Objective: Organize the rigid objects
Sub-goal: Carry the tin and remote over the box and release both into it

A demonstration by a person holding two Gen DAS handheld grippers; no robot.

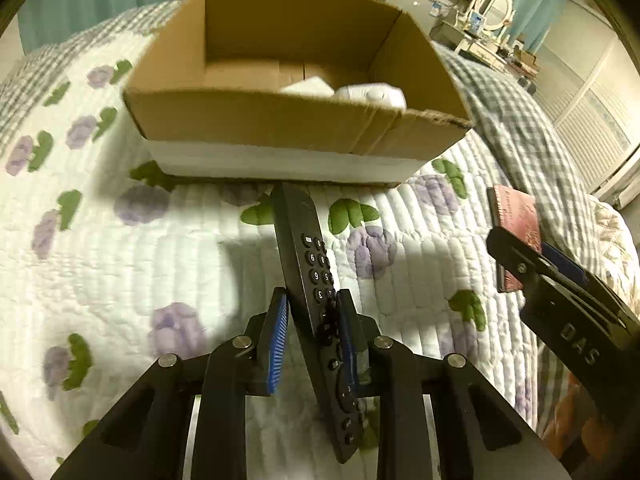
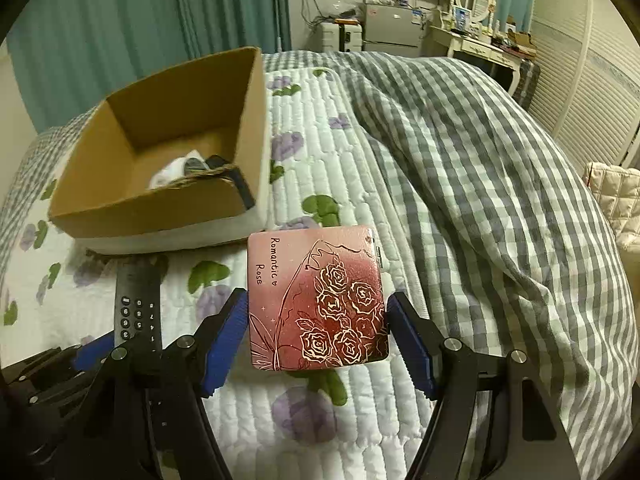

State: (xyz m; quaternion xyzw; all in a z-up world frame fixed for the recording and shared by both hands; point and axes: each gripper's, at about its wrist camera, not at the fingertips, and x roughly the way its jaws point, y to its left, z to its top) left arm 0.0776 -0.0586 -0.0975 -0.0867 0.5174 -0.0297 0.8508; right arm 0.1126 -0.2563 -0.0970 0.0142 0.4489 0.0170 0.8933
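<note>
Two hand-held grippers: both are loaded.
Left hand-held gripper point(image 1: 312, 320): clamped on a black remote point(image 1: 310, 264), held above the quilt point(image 1: 120, 280).
Right hand-held gripper point(image 2: 316, 320): a pink rose-printed case point(image 2: 316, 300) is gripped.
Cardboard box point(image 1: 280, 120): set on the bed just ahead, white items inside.

Blurred white items point(image 1: 352, 90) in the cardboard box point(image 1: 280, 120), half-hidden by its wall.

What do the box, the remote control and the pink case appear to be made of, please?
Cardboard box: brown corrugated card, matte, with a frayed torn rim.
Remote control: probably black matte plastic, with moulded number keys.
Pink case: glossy, rigid, perhaps plastic or coated card; gold-line roses catch the light.
</note>
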